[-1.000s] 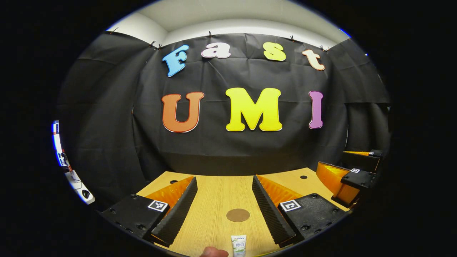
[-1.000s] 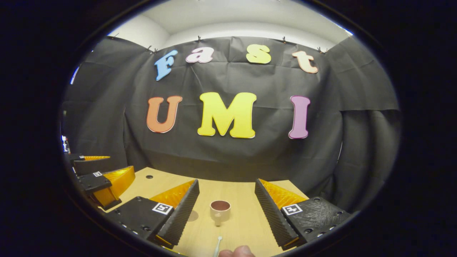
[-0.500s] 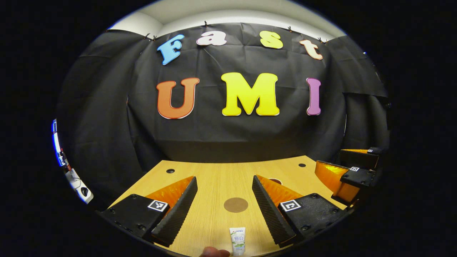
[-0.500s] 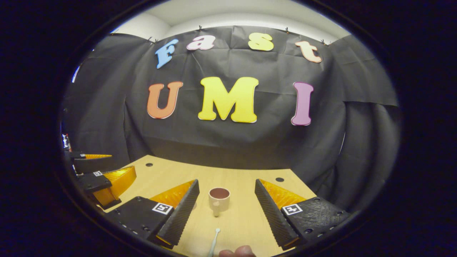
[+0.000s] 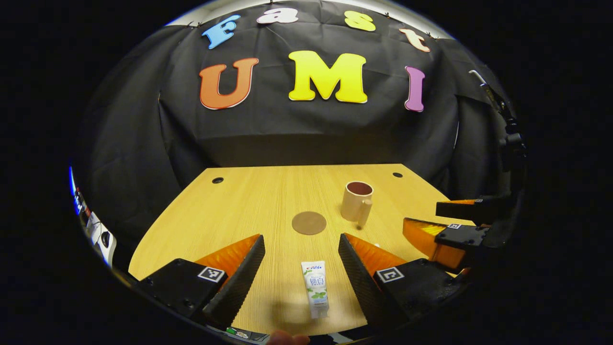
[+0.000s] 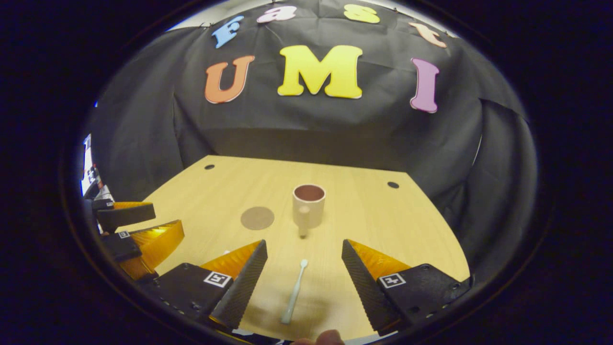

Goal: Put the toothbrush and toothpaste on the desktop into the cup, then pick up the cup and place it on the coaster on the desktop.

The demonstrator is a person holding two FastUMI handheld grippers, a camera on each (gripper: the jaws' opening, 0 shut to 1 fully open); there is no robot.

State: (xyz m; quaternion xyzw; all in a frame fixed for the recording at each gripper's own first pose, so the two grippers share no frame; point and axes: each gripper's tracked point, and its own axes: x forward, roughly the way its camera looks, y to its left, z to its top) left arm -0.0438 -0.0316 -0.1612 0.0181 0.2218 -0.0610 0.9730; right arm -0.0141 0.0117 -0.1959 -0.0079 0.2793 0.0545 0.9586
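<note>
A white toothpaste tube (image 5: 314, 287) lies flat near the front edge of the wooden desk, below and between the fingers of my open left gripper (image 5: 300, 273). A brown round coaster (image 5: 309, 223) sits mid-desk, with a beige cup (image 5: 356, 201) to its right, handle toward me. In the right gripper view a pale toothbrush (image 6: 294, 291) lies on the desk under my open right gripper (image 6: 302, 278), the cup (image 6: 308, 205) stands beyond it and the coaster (image 6: 257, 217) lies to the cup's left. Both grippers hover above the desk and hold nothing.
The wooden desk (image 5: 249, 201) has small dark holes near its far corners and ends at the black cloth wall. The right gripper (image 5: 455, 230) shows at the right of the left gripper view; the left gripper (image 6: 134, 230) shows at the left of the right gripper view.
Both grippers have risen and tilted down, so more of the desk shows. The toothpaste, toothbrush, cup and coaster have not moved. Both stay open.
</note>
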